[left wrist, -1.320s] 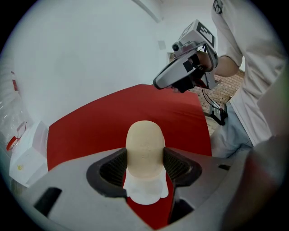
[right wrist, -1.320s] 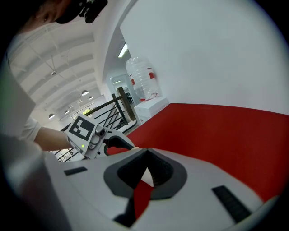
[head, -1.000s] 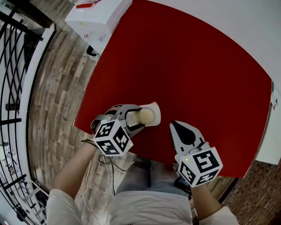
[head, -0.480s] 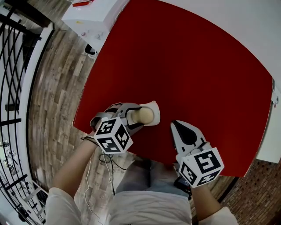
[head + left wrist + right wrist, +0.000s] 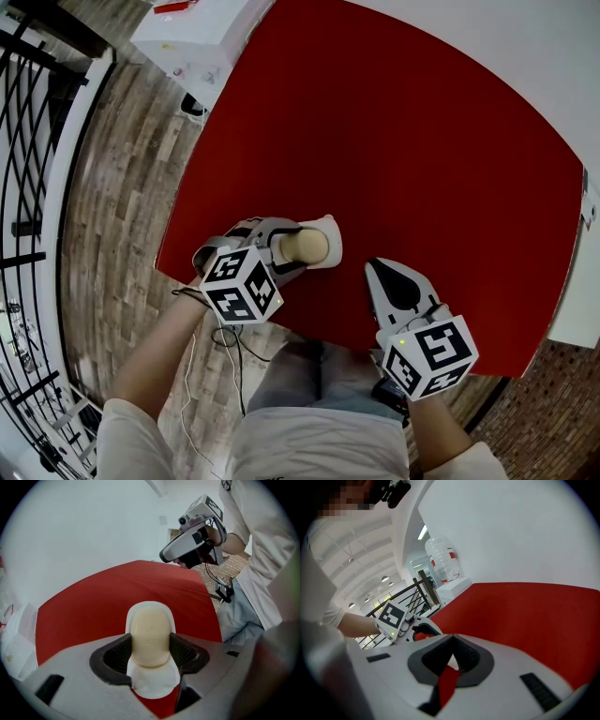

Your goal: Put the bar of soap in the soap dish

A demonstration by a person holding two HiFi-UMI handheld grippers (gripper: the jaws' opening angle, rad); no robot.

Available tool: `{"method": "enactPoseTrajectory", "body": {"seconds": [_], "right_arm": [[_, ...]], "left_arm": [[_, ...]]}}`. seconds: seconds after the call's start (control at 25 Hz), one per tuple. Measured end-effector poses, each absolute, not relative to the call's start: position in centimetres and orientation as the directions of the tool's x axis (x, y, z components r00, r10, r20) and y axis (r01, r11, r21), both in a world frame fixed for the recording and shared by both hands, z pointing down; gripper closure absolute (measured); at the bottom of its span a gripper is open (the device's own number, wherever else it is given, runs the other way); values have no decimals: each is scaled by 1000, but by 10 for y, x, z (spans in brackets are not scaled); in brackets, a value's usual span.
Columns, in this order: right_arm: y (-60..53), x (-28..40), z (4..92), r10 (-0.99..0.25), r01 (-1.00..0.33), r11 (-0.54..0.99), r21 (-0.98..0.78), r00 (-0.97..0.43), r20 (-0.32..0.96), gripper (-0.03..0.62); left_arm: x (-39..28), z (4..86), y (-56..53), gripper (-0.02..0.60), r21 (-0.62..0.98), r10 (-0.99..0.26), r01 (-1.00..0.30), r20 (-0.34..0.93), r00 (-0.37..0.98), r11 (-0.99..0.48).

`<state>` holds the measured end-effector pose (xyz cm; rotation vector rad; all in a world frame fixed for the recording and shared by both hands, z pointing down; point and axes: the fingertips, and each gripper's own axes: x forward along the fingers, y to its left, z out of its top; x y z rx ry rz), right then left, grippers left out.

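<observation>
The cream bar of soap lies along the white soap dish, which stands on the red table near its front edge. My left gripper is shut on the soap, one dark pad against each long side. The head view shows the same grip: soap, dish, left gripper. My right gripper hovers to the right of the dish, apart from it, shut with nothing in it. In its own view the pads of the right gripper meet over bare red table.
The red table stretches away behind the dish; its front edge runs just under both grippers. A white cabinet stands off the far left corner, with a water bottle on it. Black railing lines the wooden floor at left.
</observation>
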<state>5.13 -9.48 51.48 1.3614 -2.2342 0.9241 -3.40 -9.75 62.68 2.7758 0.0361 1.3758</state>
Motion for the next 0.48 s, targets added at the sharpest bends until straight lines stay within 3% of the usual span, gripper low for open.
{"method": "enactPoseTrajectory", "body": {"seconds": [0.48], "right_arm": [[-94,52,513,-640,-880,327,-344,-474,604,591]], "left_arm": [[-31,622,-93,316,50,65,41,793,606,-998]]}}
